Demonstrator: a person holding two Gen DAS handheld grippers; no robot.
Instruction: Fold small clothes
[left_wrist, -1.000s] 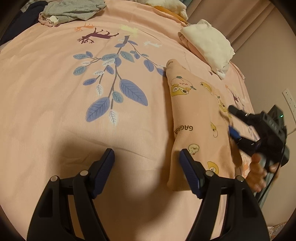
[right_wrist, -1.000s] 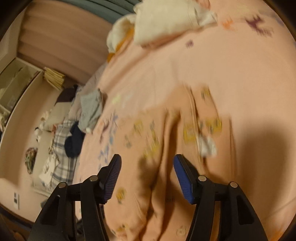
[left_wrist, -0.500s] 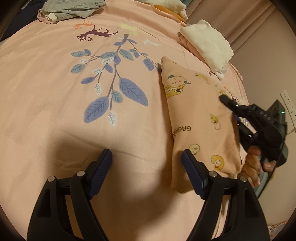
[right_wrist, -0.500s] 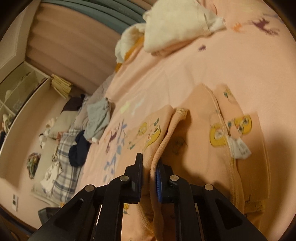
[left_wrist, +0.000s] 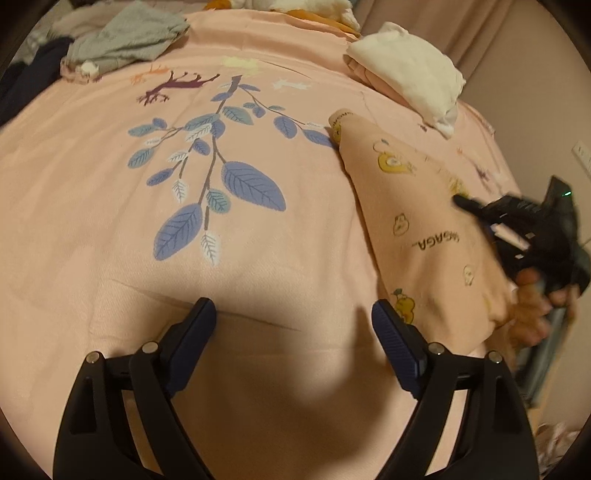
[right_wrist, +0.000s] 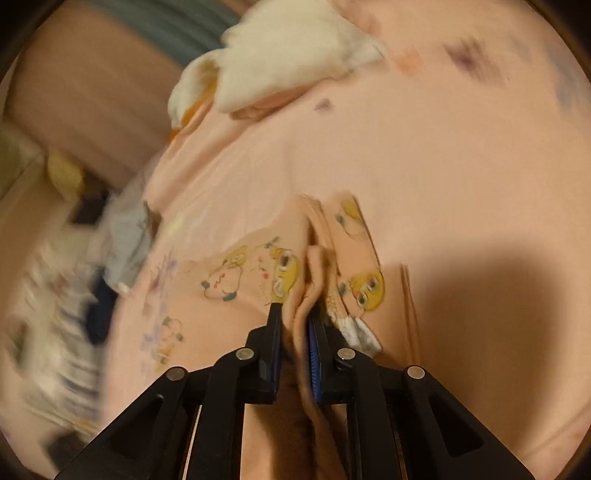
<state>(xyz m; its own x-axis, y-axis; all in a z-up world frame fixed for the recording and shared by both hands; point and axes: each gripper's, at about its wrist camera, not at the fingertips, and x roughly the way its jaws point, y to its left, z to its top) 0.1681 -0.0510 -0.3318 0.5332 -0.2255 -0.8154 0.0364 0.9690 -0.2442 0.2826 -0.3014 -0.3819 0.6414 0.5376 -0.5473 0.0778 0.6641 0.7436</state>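
Observation:
A small peach garment (left_wrist: 417, 221) with yellow cartoon prints and "GAGAGA" lettering lies on the pink bedspread (left_wrist: 110, 229), right of the blue leaf print. My right gripper (right_wrist: 295, 314) is shut on a bunched edge of this garment (right_wrist: 251, 280) and lifts it off the bed. The right gripper also shows in the left wrist view (left_wrist: 491, 218), at the garment's right edge. My left gripper (left_wrist: 293, 317) is open and empty, low over bare bedspread, with its right finger (left_wrist: 395, 343) next to the garment's near corner.
A folded white and pink pile (left_wrist: 406, 77) lies beyond the garment near the bed's far right edge. A grey garment (left_wrist: 125, 40) and dark clothes (left_wrist: 22, 85) lie at the far left. A wall with a socket (left_wrist: 581, 155) stands on the right.
My right gripper closed on the garment's edge and has raised that side, turning it over toward the left. My left gripper stayed open and barely moved.

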